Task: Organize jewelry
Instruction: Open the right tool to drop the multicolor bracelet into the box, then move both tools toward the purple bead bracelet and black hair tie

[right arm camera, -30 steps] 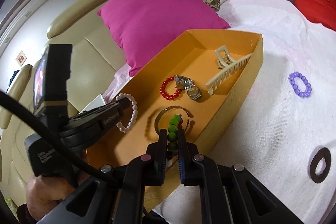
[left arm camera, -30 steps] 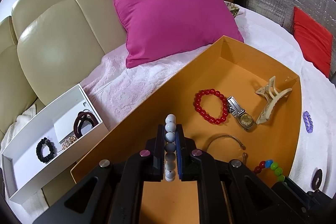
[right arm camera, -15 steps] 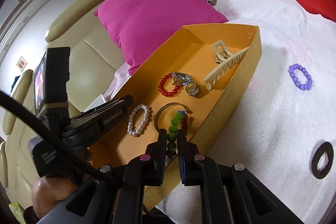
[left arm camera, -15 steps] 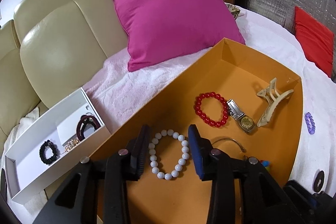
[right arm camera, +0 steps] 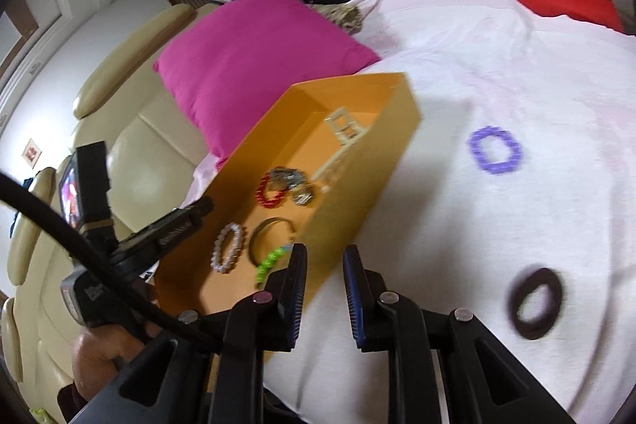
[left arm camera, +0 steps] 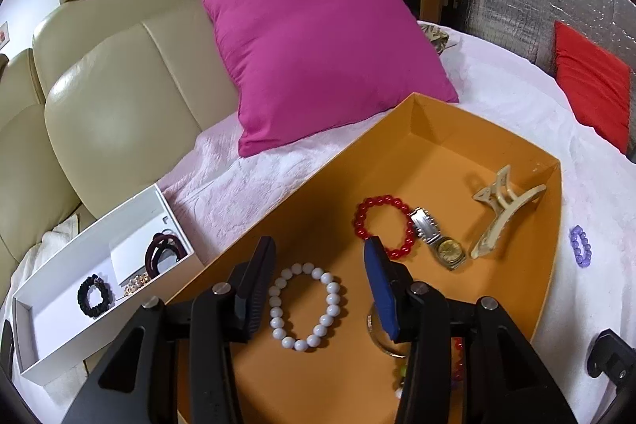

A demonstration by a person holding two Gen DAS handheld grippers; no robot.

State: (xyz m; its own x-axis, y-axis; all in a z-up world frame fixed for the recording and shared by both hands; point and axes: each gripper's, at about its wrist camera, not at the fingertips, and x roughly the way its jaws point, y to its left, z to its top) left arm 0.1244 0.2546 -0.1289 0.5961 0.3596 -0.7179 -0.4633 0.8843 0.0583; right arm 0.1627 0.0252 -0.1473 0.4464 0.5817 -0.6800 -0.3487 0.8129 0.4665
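One open orange cardboard box sits on a bed covered with a pale pink fleece blanket, close to one magenta square pillow that leans on a cream leather headboard. Six pieces lie on the box floor: one white bead bracelet, one red bead bracelet, one silver wristwatch, one cream plastic claw hair clip, one thin metal bangle and one multicoloured bead bracelet with green beads. The clip lies toward the box's far corner, the watch touches the red bracelet, and the white bracelet lies near the box's near edge.

The left gripper hovers over the box; its jaws are opening, with the white bracelet lying loose on the box floor between them, untouched by either pad.

The right gripper is over the box's near wall and the blanket; its jaws are opening a little and nothing is between them.

Outside the box on the blanket lie one purple bead bracelet and one dark brown ring-shaped hair tie, well apart from each other.

At the bed's left edge one white shallow tray holds one black scrunchie, one dark maroon hair band and one small gold-toned piece.
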